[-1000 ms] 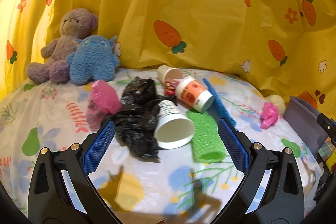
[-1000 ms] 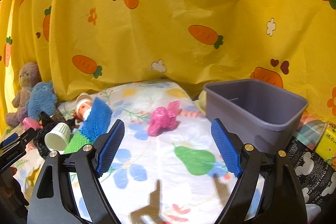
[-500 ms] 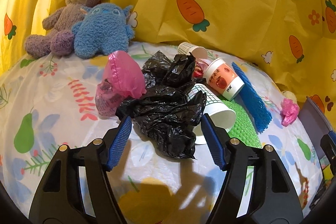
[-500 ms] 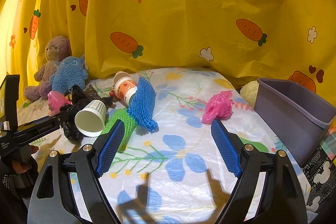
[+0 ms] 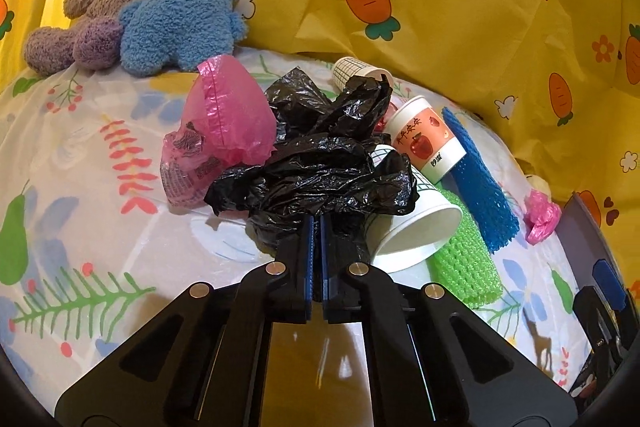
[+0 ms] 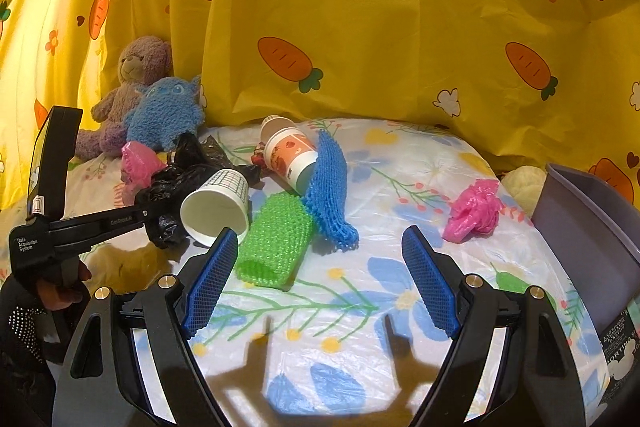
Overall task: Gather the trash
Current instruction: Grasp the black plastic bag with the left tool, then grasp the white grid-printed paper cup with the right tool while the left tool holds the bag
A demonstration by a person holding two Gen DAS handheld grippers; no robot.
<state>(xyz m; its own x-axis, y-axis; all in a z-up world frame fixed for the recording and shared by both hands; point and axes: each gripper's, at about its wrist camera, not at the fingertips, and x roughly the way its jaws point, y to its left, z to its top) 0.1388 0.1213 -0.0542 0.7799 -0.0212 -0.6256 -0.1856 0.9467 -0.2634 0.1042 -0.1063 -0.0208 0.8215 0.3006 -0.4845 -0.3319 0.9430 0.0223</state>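
The left gripper (image 5: 316, 223) is closed tight on the near edge of the crumpled black plastic bag (image 5: 320, 171), which lies on the flowered sheet (image 5: 80, 227). All places here are given from this bag. A translucent pink bag (image 5: 224, 127) touches it on the left side, and a white paper cup (image 5: 416, 231) lies on its side just to the right, partly under the black film (its mouth faces the camera). Beyond the cup lie a green mesh sleeve (image 5: 464, 259) and a blue mesh sleeve (image 5: 480, 179). The right gripper (image 6: 316, 279) stands wide open with nothing between its pads, well to the right of the bag. The grey bin (image 6: 592, 227) is far to the right.
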